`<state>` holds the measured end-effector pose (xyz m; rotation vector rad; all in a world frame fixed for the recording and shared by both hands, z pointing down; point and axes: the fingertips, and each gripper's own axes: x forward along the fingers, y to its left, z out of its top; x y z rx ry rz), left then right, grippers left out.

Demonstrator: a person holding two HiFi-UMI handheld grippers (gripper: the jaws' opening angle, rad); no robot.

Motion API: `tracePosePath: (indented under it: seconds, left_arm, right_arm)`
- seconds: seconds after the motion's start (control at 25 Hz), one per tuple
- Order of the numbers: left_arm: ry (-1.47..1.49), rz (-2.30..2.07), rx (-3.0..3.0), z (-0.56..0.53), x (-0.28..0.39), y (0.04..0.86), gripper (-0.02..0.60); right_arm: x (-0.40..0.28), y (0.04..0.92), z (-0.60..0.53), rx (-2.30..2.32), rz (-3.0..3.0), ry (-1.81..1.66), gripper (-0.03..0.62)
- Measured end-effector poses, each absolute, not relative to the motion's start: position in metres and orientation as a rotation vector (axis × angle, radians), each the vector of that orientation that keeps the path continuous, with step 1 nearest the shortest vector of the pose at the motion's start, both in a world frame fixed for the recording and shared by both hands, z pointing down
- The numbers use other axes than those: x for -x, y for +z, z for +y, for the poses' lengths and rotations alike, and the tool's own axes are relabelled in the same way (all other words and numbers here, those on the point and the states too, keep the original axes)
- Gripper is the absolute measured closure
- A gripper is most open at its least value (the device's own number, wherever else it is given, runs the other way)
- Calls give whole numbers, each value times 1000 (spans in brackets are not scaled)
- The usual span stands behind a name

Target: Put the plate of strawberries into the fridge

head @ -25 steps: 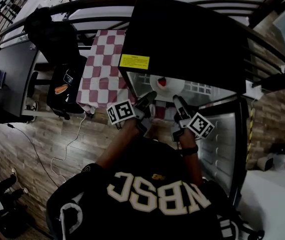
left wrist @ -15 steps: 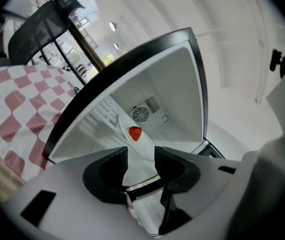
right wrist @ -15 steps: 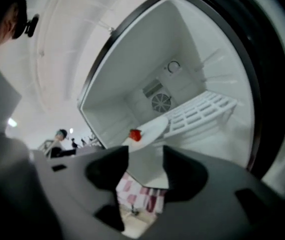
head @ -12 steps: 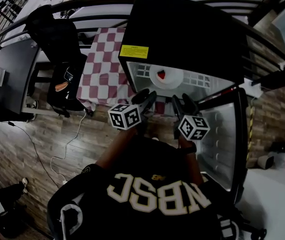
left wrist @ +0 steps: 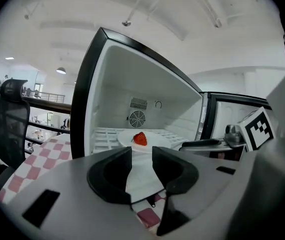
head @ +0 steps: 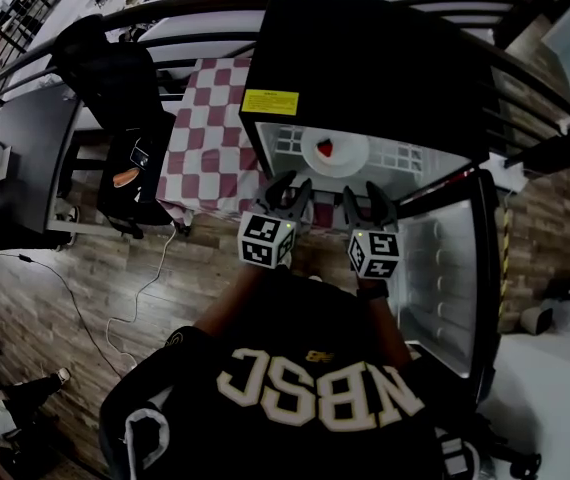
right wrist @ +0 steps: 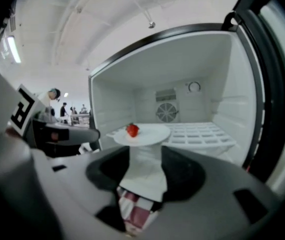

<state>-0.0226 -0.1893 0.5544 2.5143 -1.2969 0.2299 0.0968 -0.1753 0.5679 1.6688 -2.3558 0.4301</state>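
Note:
A white plate [head: 347, 155] with one red strawberry [head: 326, 148] rests on the wire shelf inside the open black fridge [head: 365, 58]. In the left gripper view the plate [left wrist: 155, 140] and strawberry [left wrist: 140, 138] lie beyond my left gripper [left wrist: 141, 156]. Its jaws are closing with nothing between them. My right gripper [right wrist: 145, 156] stands open and empty in front of the plate [right wrist: 150, 133] and strawberry [right wrist: 132, 130]. In the head view, the left gripper [head: 287, 193] and right gripper [head: 367, 196] hang side by side just outside the fridge opening, apart from the plate.
The fridge door [head: 445, 268] stands swung open at the right. Left of the fridge is a table with a red-and-white checkered cloth [head: 205, 128], then a black office chair [head: 115, 78]. A cable [head: 135, 288] trails on the wood floor. Railings run behind.
Both grippers have drawn back from the plate's edge toward me, and their marker cubes have turned. The plate stays on the fridge shelf.

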Motion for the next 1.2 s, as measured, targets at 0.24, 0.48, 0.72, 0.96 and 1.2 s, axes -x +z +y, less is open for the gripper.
tracePosePath:
  seconds: [0.24,0.48,0.72,0.96,1.2]
  left_arm:
    - [262,-1283,-2548,-194,17,561,457]
    - [295,-1247,-2570,-198,10,566,463]
    - [303,-1222,-2577,-206,6,569,469]
    - [318,-1206,-2567,-215,4,574,494]
    - [335,-1191,-2574,-226,-2,574,525]
  right_arm:
    - [-88,564,-181,-1666,-2365,393,419]
    - [-83,565,-185,-1658,-2353,383,428]
    - [-78,567,-194,-1650,-2353,390,428]
    - [-72,567,-202,-1639,-2349,369,436]
    - [-71,569,-212,-1637,-2333,371,457]
